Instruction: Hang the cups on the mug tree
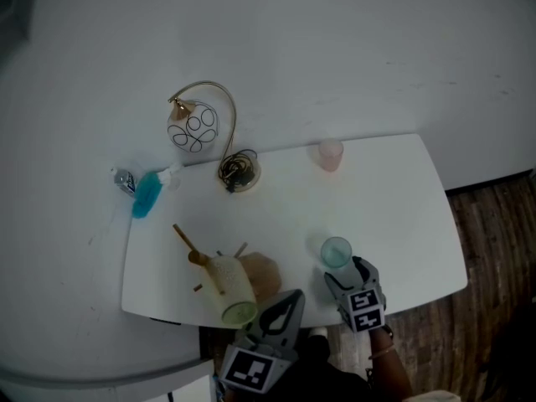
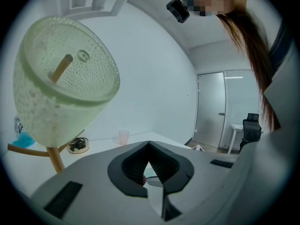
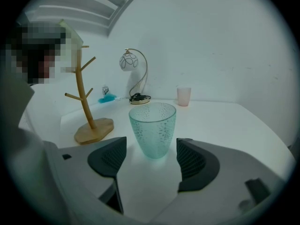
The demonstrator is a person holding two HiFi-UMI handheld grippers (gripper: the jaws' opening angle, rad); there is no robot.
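Currently the right tongs [image 3: 151,159] stand wide apart with the teal cup [image 3: 153,128] upright between their pads, untouched on either side. That cup sits on the bench [image 1: 385,199] to the right of the mug tree [image 3: 84,97], near the front edge. The left tongs [image 2: 149,165] are pressed together with nothing in them, close beside the pale green cup [image 2: 61,78] already hung on the mug tree. A pink cup [image 3: 183,96] stands well behind and to the right of the mug tree, past a lamp [image 3: 133,64]. The risk, I judge, lies in the squeeze: the teal cup tapers toward its base, so a low or off-centre grip could shove it forward or tip it. A careless swing toward the mug tree could also knock the hung cup off. The bench is white and smooth against a white wall, with wooden floor [image 1: 494,224] on its far side from the mug tree and a door [image 2: 211,109] beyond.
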